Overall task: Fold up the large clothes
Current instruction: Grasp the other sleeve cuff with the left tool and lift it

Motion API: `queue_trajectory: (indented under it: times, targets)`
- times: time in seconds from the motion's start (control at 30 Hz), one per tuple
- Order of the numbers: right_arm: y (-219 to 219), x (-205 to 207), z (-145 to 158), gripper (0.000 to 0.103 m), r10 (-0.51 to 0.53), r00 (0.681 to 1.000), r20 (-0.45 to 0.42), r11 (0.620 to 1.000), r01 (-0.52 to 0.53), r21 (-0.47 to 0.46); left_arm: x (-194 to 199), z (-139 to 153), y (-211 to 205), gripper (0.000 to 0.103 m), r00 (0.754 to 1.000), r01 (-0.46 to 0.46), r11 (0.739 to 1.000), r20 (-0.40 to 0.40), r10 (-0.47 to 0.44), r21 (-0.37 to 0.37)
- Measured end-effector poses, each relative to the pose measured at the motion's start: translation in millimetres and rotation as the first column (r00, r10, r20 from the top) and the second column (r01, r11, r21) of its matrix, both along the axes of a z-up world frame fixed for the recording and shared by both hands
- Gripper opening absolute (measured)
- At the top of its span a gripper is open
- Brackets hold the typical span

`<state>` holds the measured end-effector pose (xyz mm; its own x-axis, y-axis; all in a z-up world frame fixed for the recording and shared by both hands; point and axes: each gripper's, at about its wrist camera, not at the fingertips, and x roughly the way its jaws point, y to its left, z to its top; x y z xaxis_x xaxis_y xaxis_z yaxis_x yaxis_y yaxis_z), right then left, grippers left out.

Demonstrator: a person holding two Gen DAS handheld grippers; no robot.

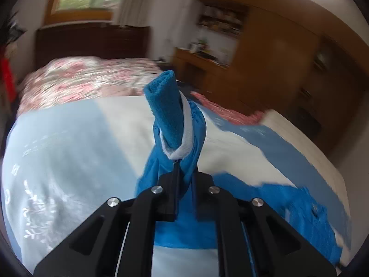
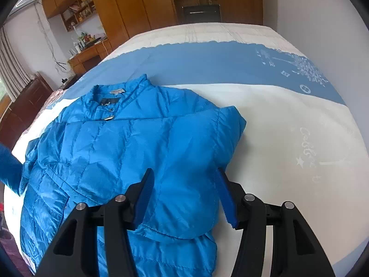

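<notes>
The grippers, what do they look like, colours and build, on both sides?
Both are matte black, angular frames with round silver bolt heads on top. The right gripper has two fingers faced with bright blue ridged pads. The left gripper has slim black fingers, their faces hidden by cloth. No cables, markings or sleeves show.

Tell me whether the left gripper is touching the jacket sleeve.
Touching. The left wrist view shows the left gripper shut on the blue sleeve, whose fabric is pinched between its fingers with the cuff sticking up past them.
</notes>
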<state>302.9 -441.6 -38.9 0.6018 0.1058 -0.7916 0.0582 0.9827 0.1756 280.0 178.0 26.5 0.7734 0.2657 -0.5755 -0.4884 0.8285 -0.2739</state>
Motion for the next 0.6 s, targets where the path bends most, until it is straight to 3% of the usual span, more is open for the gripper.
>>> queue_trajectory:
  times: [0.1,0.23,0.27,0.47,0.6]
  targets:
    - [1.4,-0.5,1.5,0.055,0.008,1.0,0.003,1.0,-0.008,0.0,25.4,4.5,-61.9,0.006,0.985,0.172,0.985,-0.023,-0.172,0.009]
    - [1.8,-0.8,2.2,0.055,0.014,1.0,0.005,1.0,-0.014,0.001,54.3,3.6,-136.8,0.006,0.933,0.356,0.935,-0.054,-0.355,0.009]
    - [1.8,-0.7,2.2,0.055,0.015,1.0,0.006,1.0,-0.015,0.002,61.5,3.3,-161.7,0.006,0.911,0.411,0.912,-0.058,-0.409,0.012]
    - [2.3,0.7,-0.6,0.055,0.016,1.0,0.0,1.0,-0.016,-0.007,87.1,-20.9,-253.1,0.006,0.803,0.591,0.807,-0.114,-0.585,0.026]
    - [3.4,0.8,-1.4,0.055,0.019,1.0,0.0,1.0,-0.019,-0.017,110.0,-54.4,-276.0,0.006,0.76,0.636,0.772,-0.174,-0.627,-0.006]
